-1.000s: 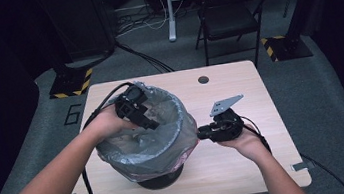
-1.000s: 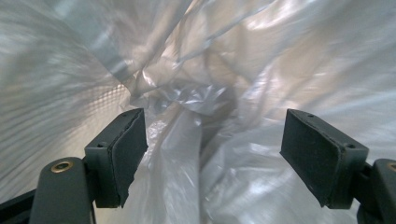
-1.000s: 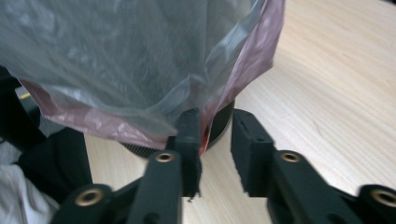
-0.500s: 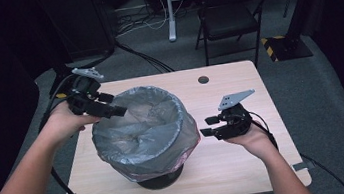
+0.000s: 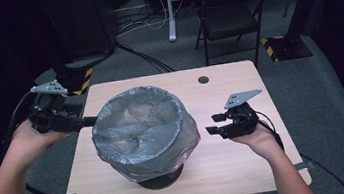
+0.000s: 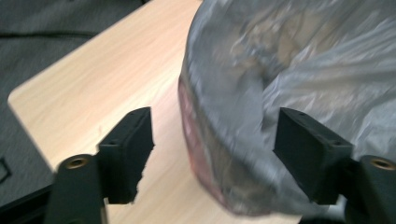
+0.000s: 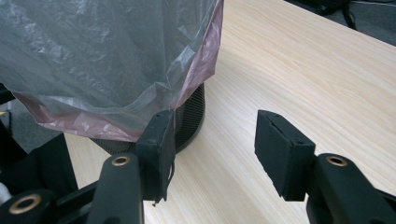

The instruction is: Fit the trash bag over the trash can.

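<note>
A black mesh bin (image 7: pixel 189 119) lined with a grey plastic bag (image 5: pixel 141 128) stands mid-table; the bag's pinkish hem (image 7: pixel 201 65) hangs down the outside. My left gripper (image 5: pixel 86 121) sits level with the rim on the bin's left side, pointing at it. In the left gripper view it (image 6: pixel 217 156) is open, with the bag's wall (image 6: pixel 261 93) bulging just beyond the jaws. My right gripper (image 5: pixel 215 123) hovers right of the bin, open and holding nothing. In its own view the right gripper (image 7: pixel 219 154) has its left fingertip (image 7: pixel 159 144) close under the bag's hem.
The light wood table (image 5: pixel 240 93) has a small round hole (image 5: pixel 203 79) near its far edge. A folding chair (image 5: pixel 230 16) and floor cables (image 5: pixel 144 55) lie beyond the table. Bare tabletop lies to the right of the bin.
My left gripper has drawn back from over the bag's top to the bin's left side, outside the rim. The right gripper has barely moved.
</note>
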`<state>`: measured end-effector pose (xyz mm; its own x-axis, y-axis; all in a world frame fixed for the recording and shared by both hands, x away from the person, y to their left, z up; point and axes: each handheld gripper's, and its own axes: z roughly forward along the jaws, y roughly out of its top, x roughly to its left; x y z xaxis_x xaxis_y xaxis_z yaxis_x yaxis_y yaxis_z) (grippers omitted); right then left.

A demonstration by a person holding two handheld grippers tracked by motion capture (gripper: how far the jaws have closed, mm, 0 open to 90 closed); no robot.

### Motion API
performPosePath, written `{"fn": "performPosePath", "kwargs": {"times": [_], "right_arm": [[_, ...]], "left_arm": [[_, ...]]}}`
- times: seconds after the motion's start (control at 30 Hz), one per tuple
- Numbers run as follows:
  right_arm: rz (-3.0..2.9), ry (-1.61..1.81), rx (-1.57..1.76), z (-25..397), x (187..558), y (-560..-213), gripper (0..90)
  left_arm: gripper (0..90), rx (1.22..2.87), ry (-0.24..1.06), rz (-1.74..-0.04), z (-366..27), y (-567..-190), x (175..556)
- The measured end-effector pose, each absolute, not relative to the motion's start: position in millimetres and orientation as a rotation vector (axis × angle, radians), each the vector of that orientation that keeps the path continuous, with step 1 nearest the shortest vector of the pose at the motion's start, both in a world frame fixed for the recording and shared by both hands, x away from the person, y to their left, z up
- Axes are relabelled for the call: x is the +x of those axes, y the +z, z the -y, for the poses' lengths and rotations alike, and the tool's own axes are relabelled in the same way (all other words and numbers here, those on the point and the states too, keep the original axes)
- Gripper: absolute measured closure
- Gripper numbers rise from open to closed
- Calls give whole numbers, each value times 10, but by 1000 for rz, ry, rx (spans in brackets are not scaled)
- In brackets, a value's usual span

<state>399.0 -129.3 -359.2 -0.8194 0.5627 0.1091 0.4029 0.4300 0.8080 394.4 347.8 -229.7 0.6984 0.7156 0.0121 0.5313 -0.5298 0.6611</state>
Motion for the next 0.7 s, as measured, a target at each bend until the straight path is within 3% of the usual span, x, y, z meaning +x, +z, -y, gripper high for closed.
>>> {"fn": "performPosePath", "kwargs": {"times": [0.17, 0.43, 0.5, 0.6, 0.7], "right_arm": [[-2487, 1298, 861, 1300, 3971, -3518, 462], [-2407, 1276, 863, 1465, 3855, -3364, 451], [-2385, 1268, 866, 1531, 3828, -3351, 450], [-2364, 1252, 893, 1647, 3805, -3349, 447], [-2349, 1228, 921, 1763, 3779, -3381, 442]], "left_arm": [[346, 2188, 394, -967, -3665, -2359, 3867], [360, 2041, 388, -973, -3993, -2629, 3731], [399, 1922, 288, -966, -4103, -2766, 3743], [394, 1970, 429, -1025, -4145, -2952, 3731], [391, 1917, 393, -1025, -4201, -3091, 3716]]}}
